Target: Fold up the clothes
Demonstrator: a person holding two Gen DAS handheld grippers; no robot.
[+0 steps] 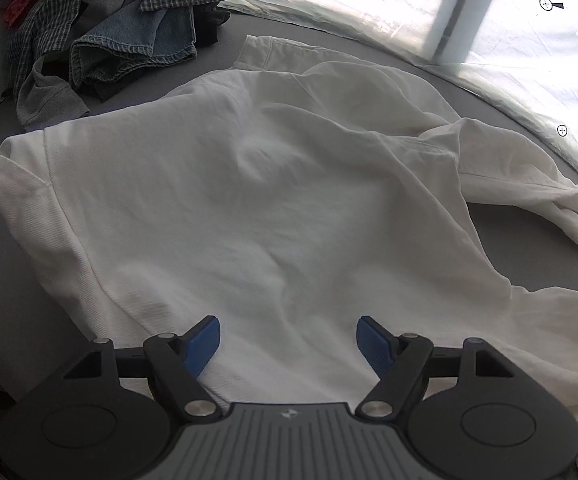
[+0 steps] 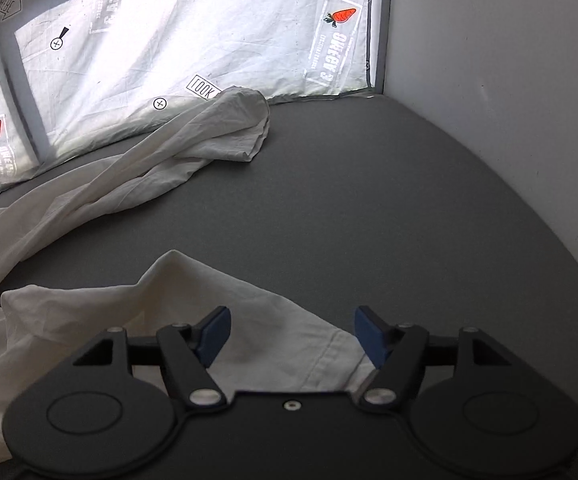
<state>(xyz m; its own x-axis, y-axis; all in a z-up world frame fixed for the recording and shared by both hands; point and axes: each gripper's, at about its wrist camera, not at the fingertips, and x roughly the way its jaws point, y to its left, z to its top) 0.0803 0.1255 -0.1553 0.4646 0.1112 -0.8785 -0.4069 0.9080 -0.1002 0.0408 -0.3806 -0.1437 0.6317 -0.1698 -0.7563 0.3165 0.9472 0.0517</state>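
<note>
A white shirt (image 1: 257, 184) lies spread and rumpled on the grey table (image 1: 5, 272), back up, its collar toward the far side. My left gripper (image 1: 289, 340) hovers open above the shirt's near part, blue pads wide apart with nothing between them. In the right wrist view the same shirt (image 2: 89, 320) shows a hemmed corner under my right gripper (image 2: 291, 334), which stands open above the cloth without pinching it. One long sleeve (image 2: 193, 140) trails off toward the back.
A heap of other clothes (image 1: 121, 28), checked, denim and grey, sits at the far left of the table. A white printed sheet (image 2: 193, 32) hangs behind the table. A white wall (image 2: 509, 100) bounds the table's right side, with bare grey surface (image 2: 389, 208) before it.
</note>
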